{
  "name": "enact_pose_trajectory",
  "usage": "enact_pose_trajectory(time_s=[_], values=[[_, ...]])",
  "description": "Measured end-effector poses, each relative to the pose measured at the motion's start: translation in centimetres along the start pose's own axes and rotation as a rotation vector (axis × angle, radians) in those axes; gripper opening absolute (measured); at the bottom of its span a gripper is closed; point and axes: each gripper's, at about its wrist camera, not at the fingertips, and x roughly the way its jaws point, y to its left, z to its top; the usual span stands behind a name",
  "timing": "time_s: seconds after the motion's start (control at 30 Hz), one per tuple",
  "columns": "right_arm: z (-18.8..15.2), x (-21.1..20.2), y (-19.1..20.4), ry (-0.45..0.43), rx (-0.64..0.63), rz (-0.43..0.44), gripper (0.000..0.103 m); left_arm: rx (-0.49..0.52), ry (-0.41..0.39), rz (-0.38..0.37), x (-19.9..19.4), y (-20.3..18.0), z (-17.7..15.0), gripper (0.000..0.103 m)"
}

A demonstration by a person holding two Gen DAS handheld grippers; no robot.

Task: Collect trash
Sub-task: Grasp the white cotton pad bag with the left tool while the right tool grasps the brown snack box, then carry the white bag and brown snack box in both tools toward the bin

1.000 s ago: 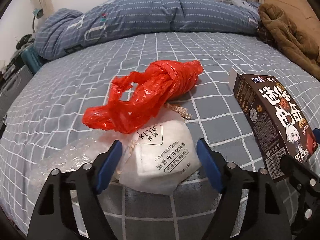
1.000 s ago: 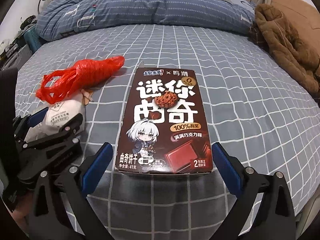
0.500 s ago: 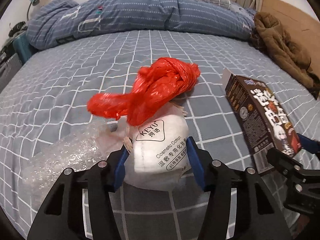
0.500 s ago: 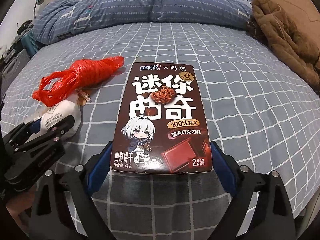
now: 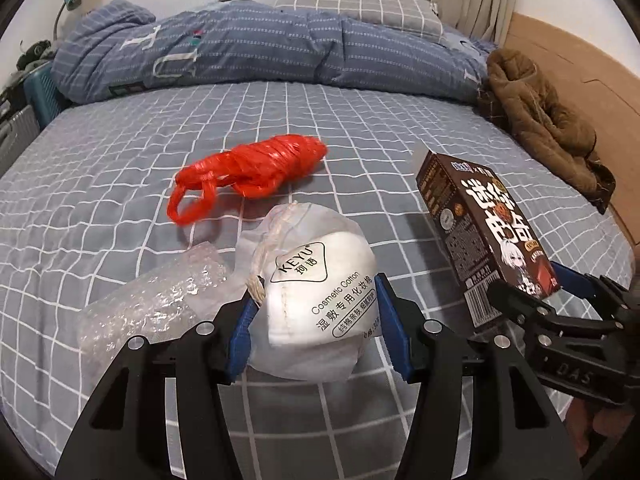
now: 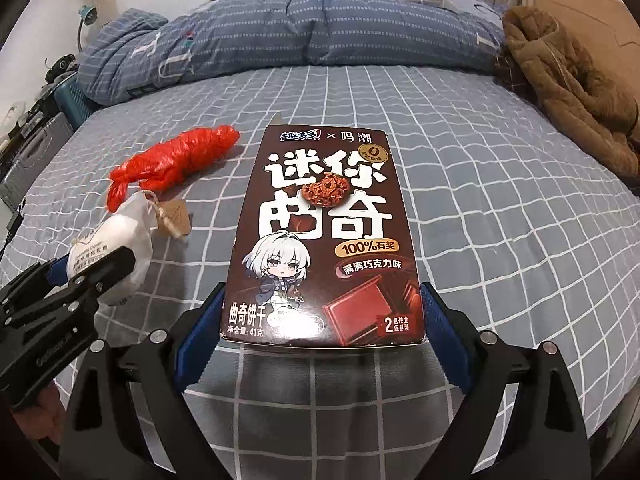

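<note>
I have the left tongs [image 5: 314,320] clamped on the white cotton-pad pouch [image 5: 316,300] and the right tongs [image 6: 320,326] squeezing the dark brown cardboard cookie box [image 6: 324,240], both raised off the grey checked bed [image 5: 120,168] for carrying away, leaving the knotted red plastic bag [image 5: 252,166] lying farther back.

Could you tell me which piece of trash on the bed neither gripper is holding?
The red plastic bag; it lies loose, unlike the gripped cotton pad pouch and cookie box.
</note>
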Motion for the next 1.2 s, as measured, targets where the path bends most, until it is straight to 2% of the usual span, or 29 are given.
enact_pose_trajectory(time_s=[0.53,1.2], values=[[-2.0,-4.0,1.0,-0.065,-0.052,-0.016,0.088,-0.004,-0.025,-0.022,-3.8,-0.4,-1.7,0.054],[-4.8,-9.2,1.4,-0.116,-0.026,-0.022,0.088,0.018,-0.049,-0.019,-8.1,-0.7,-4.4,0.054]])
